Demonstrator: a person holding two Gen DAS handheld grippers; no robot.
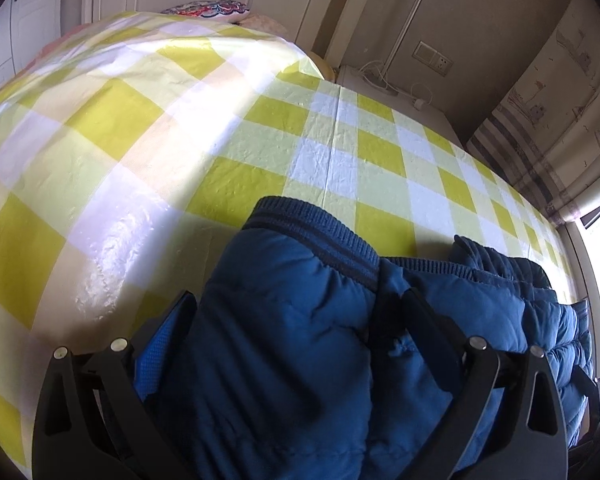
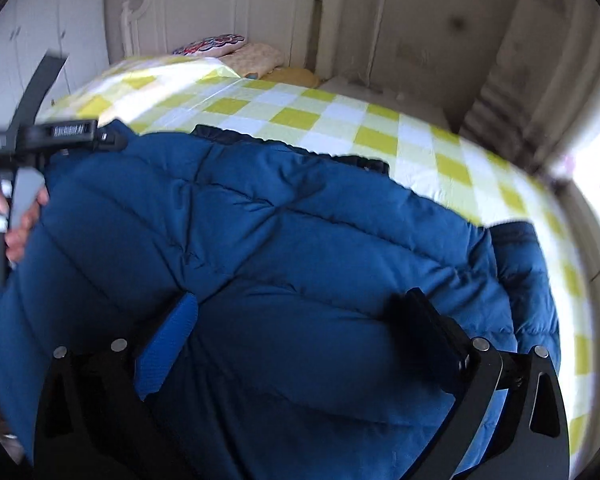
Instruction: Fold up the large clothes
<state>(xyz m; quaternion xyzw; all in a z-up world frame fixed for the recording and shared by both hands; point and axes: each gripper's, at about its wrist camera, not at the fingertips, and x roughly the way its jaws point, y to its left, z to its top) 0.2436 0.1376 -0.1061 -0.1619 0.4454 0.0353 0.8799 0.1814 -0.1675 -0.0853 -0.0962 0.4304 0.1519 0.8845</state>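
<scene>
Bed (image 1: 148, 128) fills both views, under a yellow-and-white checked cover (image 2: 340, 120); headboard (image 2: 220, 4) at the far end, with pillows (image 2: 236, 50) against it. No containers in sight.

Blue padded jacket (image 2: 300, 240) lies spread on the bed's near part, quilted side up. Its dark ribbed hem (image 1: 320, 224) faces the headboard. In your right view it covers most of the near bed from the left edge to well right of centre. A ribbed cuff (image 2: 512, 228) sits at its right side.

Free room: broad strip of bare cover between the hem and the pillows, plus the whole left half of the bed in your left view. On the right, the bed edge runs close to the wall and a striped curtain (image 1: 540, 128).

Your left gripper (image 1: 296, 304) has its fingers spread wide with a jacket fold bulging up between them; fabric touches both fingers, no pinch. Your right gripper (image 2: 308, 304) has its fingers equally spread over the jacket's middle, gripping nothing. In the right view your left hand (image 2: 20, 216) wraps its handle at the jacket's left edge.
</scene>
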